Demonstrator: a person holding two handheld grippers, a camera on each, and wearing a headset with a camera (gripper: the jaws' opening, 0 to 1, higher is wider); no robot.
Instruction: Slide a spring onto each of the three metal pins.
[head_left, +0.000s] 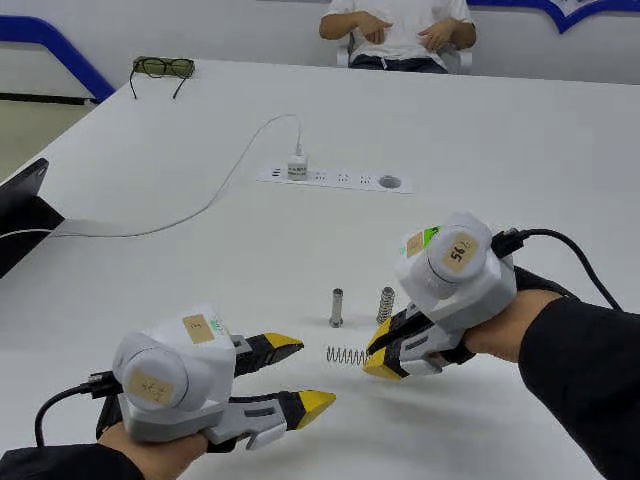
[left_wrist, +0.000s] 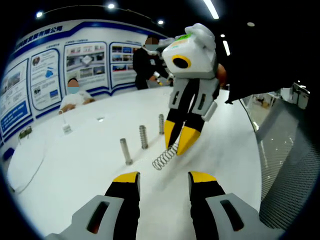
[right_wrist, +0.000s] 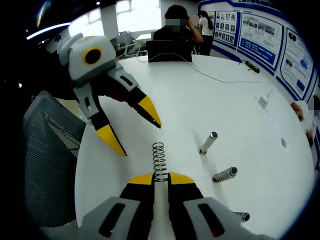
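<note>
A loose spring lies level just above the white table, one end pinched in my right gripper, which is shut on it. The same spring juts forward from those yellow fingertips. A bare metal pin stands upright behind the spring. To its right a second pin wears a spring. In the left gripper view the bare pin and two sprung pins stand in a row. My left gripper hovers open at the lower left, apart from the spring.
A white power strip with a plugged charger and a long cable lies mid-table. Dark glasses rest at the far left. A person sits at the far edge. A dark device sits at the left edge.
</note>
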